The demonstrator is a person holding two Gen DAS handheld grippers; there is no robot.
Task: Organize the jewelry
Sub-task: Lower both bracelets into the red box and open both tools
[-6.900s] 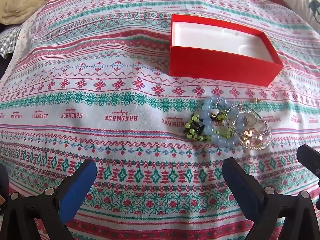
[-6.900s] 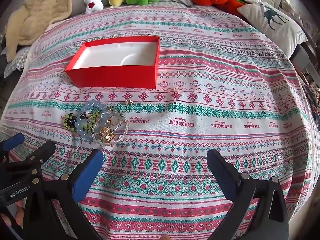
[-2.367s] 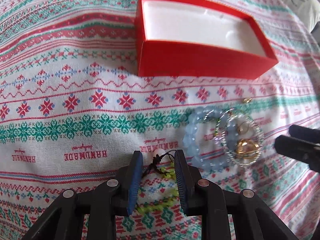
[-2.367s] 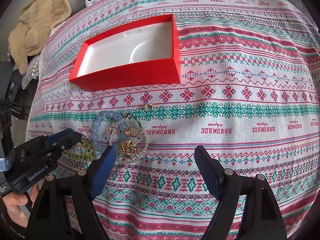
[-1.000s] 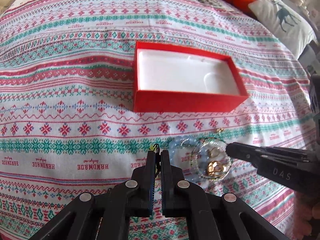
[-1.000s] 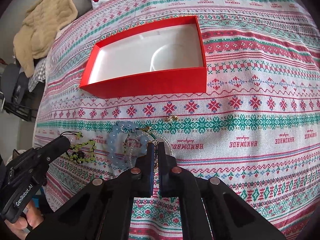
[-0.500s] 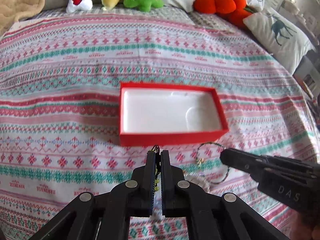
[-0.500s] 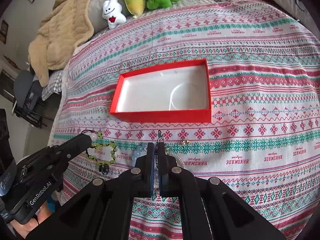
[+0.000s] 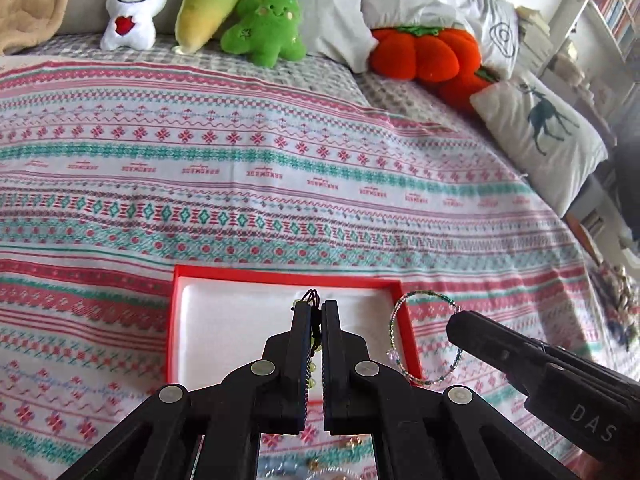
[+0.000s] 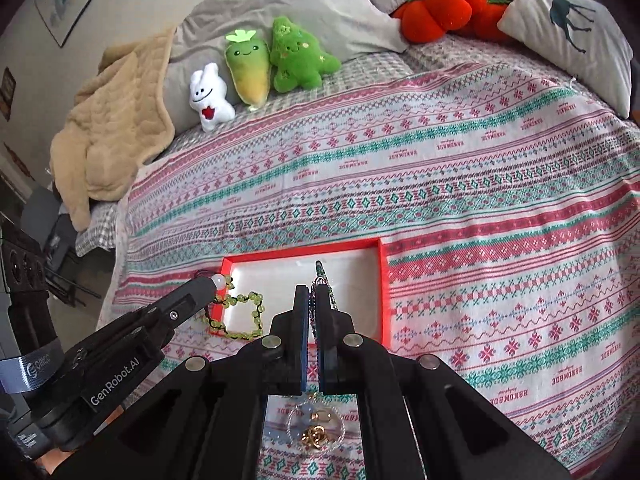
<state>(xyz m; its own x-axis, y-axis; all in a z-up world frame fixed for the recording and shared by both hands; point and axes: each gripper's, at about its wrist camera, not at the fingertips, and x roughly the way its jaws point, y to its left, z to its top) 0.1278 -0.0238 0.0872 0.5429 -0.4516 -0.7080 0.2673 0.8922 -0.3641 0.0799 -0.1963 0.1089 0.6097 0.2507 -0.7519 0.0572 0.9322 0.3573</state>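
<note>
Left tool (image 9: 316,312) pinched tight on the green bead bracelet (image 10: 240,316), dangling below its tip at the red box's (image 9: 280,270) edge. Right tool (image 10: 316,300) clamped on the thin beaded bangle (image 9: 424,336), box just ahead; more jewelry (image 10: 316,426) beneath.

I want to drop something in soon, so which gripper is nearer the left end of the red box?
Left. The left gripper, holding the green bracelet, hangs at that end of the red box; the right gripper is by the opposite end.

Box (image 10: 385,280) on bedspread (image 10: 460,200); plush toys (image 10: 256,68) behind; jewelry pile (image 10: 316,428) before box.
</note>
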